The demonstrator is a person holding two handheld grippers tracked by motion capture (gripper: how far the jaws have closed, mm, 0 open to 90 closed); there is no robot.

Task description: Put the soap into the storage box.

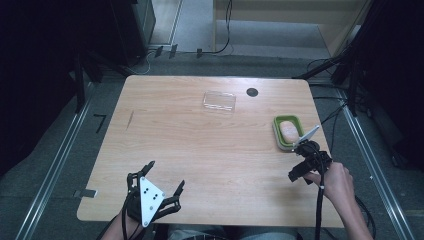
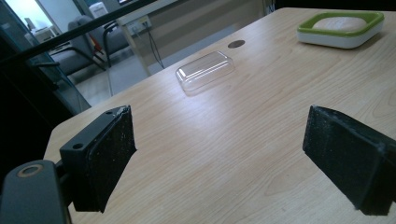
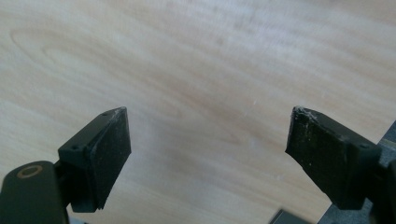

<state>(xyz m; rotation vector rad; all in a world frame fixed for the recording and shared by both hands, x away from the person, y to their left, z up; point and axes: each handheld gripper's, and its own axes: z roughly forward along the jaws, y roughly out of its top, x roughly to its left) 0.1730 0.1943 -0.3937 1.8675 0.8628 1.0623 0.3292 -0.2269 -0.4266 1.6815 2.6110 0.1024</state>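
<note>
Soap point(image 1: 288, 131), a pale bar, sits in a green-rimmed dish point(image 1: 276, 134) near the table's point(image 1: 200, 150) right edge, long axis running away from the person. The right gripper point(image 1: 299, 161) hovers just beside the dish's near end, jaws parted with only bare wood between them, so the bar lies straight ahead of it. The left gripper point(image 1: 164, 176) rests well apart at the near left, jaws spread and empty. A clear plastic lid point(image 1: 219, 101) lies farther back, middle of the table.
</note>
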